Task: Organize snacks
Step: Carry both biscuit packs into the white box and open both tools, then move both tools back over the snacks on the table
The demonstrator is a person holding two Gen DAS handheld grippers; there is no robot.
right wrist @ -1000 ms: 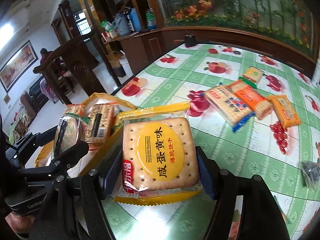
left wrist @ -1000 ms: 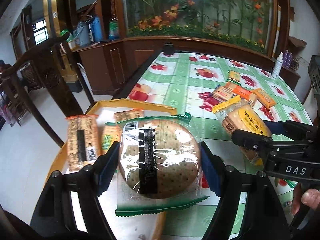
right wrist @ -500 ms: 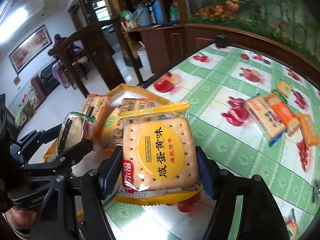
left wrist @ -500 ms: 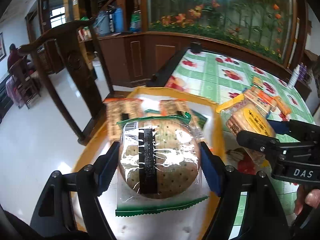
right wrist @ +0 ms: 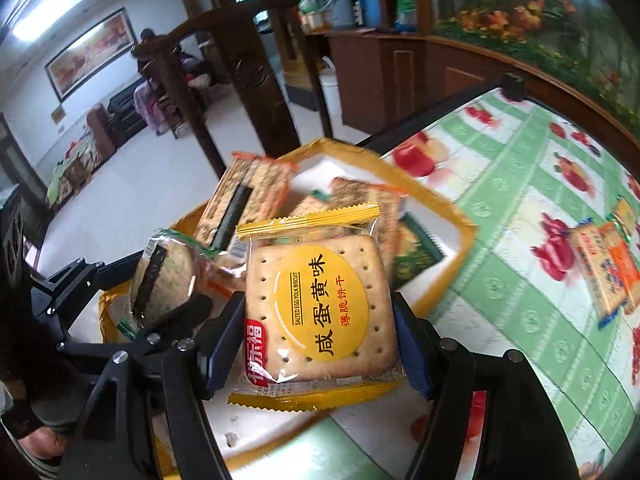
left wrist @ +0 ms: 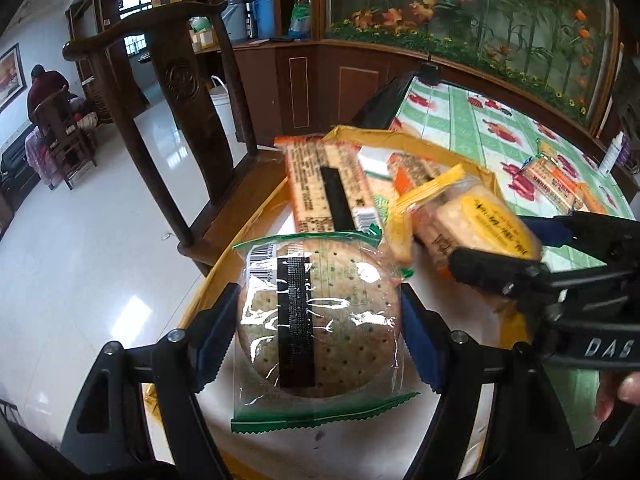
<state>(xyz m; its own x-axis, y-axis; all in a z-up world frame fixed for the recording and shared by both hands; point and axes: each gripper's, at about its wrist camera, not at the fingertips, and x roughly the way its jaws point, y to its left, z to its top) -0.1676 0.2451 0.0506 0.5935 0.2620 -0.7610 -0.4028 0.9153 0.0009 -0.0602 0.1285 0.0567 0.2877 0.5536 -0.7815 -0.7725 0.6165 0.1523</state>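
Over the yellow-rimmed tray [left wrist: 486, 174] at the table's corner, both grippers hang side by side, each tilted downward; the left gripper [left wrist: 318, 316] has its blue pads [left wrist: 216, 330] pressed against the two sides of a round cracker pack [left wrist: 316, 316] in clear wrap with green crimped ends and a black strip down its back; the right gripper [right wrist: 320, 320] clamps a square salted egg yolk biscuit pack [right wrist: 320, 304] with a yellow label and yellow crimped edges, its pads snug on either flank. Both packs are held in the air above the tray's white floor, close beside each other; whether they touch I cannot tell. Inside the tray lie several more cracker packets [left wrist: 328, 192], orange-edged, leaning one over another toward its far side. Further along the green fruit-print tablecloth [right wrist: 520, 240], well apart from the tray, a few loose snack packs [right wrist: 604, 268] lie in a cluster. Beyond the tray stands a dark carved wooden chair [left wrist: 180, 92] on a pale glossy floor; far off at the left a person [left wrist: 42, 88] sits with their back turned.
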